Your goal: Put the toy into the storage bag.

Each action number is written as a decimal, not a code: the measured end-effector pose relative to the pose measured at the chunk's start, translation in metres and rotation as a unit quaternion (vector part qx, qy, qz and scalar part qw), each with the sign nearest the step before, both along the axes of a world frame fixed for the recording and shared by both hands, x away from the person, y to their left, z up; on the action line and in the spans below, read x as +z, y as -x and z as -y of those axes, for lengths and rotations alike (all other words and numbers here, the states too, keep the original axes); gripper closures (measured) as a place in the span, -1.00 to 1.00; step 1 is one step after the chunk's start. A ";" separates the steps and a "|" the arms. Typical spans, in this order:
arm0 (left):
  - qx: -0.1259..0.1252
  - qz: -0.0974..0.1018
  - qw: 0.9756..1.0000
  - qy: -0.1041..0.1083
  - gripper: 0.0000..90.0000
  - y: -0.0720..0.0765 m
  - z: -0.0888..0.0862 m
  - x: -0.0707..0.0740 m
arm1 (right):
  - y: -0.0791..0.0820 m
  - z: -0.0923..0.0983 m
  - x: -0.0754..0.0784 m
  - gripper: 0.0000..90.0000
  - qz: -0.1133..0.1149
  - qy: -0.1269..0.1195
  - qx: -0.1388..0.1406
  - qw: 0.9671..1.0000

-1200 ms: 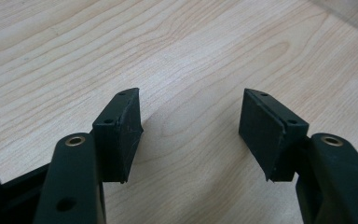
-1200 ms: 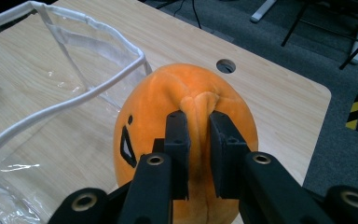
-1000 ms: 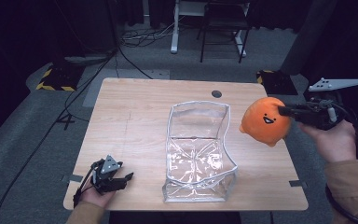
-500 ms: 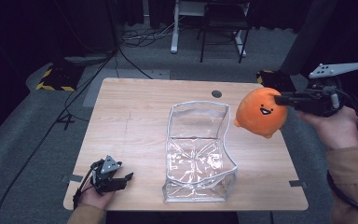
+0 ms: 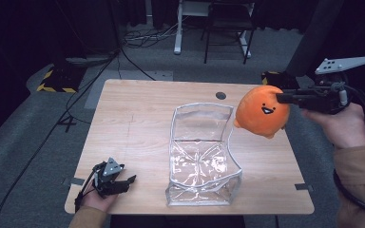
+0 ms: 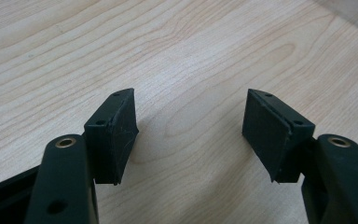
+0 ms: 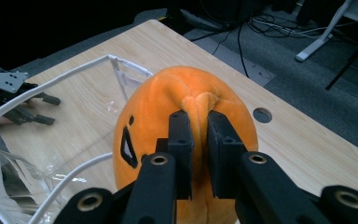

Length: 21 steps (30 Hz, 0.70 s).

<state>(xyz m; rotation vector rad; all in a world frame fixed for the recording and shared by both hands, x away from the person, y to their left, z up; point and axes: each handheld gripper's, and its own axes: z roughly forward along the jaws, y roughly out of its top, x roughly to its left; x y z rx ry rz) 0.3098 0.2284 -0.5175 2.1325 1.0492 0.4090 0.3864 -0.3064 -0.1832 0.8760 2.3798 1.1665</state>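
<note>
An orange plush toy (image 5: 260, 111) with a black smiling face hangs in the air at the right, just past the top right corner of a clear plastic bag (image 5: 202, 156). My right gripper (image 5: 285, 98) is shut on a fold of the toy's fabric (image 7: 198, 103). The bag (image 7: 42, 140) stands open in the middle of the table, white piping along its rim. My left gripper (image 5: 129, 181) rests low at the table's front left corner, open, with bare wood between its pads (image 6: 116, 130).
The wooden table (image 5: 138, 118) has a round cable hole (image 5: 221, 95) at its back edge. Behind it on the grey floor are cables, a chair base (image 5: 225, 28) and yellow-black striped blocks (image 5: 54, 78).
My right gripper has carried the orange toy upward and slightly left, toward the bag's top right corner. The left gripper has stayed in place.
</note>
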 end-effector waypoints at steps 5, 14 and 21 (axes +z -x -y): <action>0.000 0.002 1.000 0.001 -0.21 -0.001 0.000 0.000 | 0.003 -0.006 0.007 0.80 0.007 0.001 0.006 1.000; 0.000 0.002 1.000 0.001 -0.21 -0.001 0.000 0.000 | 0.002 -0.022 0.018 0.80 0.015 0.003 0.021 1.000; 0.001 0.001 1.000 0.000 -0.21 -0.001 0.000 0.000 | -0.003 -0.042 0.024 0.80 0.020 0.005 0.042 0.999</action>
